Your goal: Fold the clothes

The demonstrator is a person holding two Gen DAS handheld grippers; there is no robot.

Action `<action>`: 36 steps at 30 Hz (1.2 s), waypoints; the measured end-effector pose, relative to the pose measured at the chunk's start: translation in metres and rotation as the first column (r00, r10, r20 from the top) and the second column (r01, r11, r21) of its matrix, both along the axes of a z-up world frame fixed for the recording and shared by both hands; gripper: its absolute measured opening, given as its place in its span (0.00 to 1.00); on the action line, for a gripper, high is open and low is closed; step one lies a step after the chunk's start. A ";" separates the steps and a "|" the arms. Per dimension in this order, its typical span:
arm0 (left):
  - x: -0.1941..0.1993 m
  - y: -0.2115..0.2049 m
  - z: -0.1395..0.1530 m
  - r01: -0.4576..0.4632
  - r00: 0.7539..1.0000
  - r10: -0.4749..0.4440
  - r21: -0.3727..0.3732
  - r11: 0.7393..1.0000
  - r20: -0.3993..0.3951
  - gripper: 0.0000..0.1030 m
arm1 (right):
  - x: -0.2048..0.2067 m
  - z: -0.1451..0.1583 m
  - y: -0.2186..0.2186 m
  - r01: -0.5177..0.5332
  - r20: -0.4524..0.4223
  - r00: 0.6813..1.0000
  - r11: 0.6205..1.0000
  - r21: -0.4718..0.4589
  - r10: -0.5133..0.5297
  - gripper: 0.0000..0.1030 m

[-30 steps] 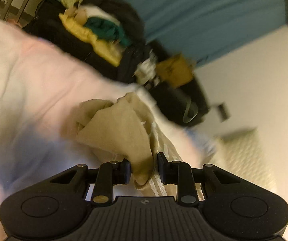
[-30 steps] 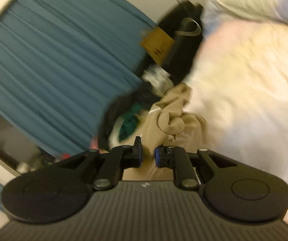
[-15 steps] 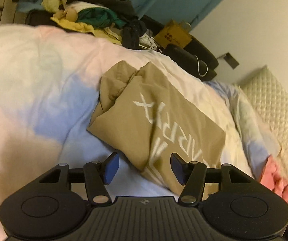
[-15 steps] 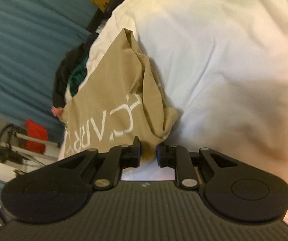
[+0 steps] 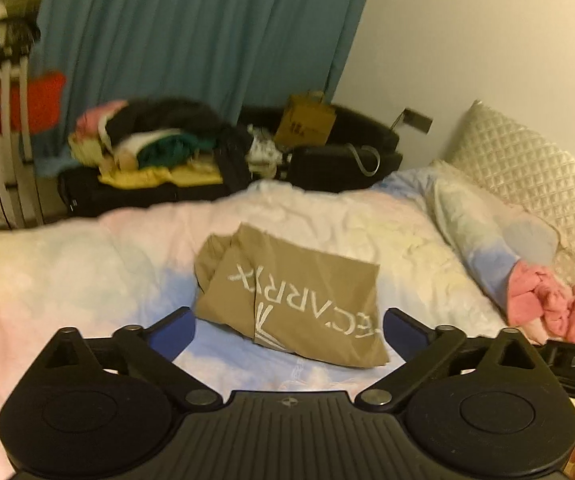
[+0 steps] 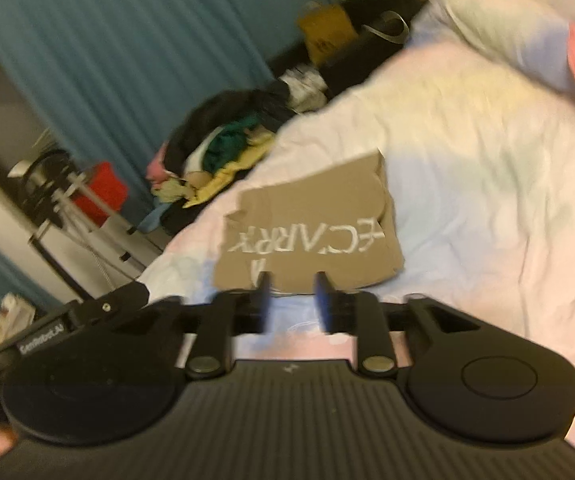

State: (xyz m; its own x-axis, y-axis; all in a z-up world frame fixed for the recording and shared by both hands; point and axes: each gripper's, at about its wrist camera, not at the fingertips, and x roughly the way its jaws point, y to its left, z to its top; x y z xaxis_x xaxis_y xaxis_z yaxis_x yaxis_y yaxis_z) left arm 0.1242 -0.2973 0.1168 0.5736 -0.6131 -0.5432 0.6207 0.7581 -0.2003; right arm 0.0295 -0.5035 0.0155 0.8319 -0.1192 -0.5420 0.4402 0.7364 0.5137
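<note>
Just ahead of the left hand-held gripper (image 5: 287, 330), a folded tan shirt (image 5: 299, 300) lies flat on the bed (image 5: 87, 280). Its near edge sits between the wide-spread fingers, and nothing is pinched. White letters on the shirt read upside down and partly fold away. Soft bedding lies open all round it. Far off to the right sits a pink cloth (image 5: 551, 312). The right hand-held gripper (image 6: 292, 304) hangs near the shirt's edge, fingers a little apart, holding nothing.
</note>
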 end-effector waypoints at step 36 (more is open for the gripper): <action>-0.174 0.144 -0.024 -0.095 0.940 0.121 -0.095 0.991 0.319 1.00 | -0.110 -0.024 0.154 0.013 0.215 0.972 0.899 -0.438 0.090 0.81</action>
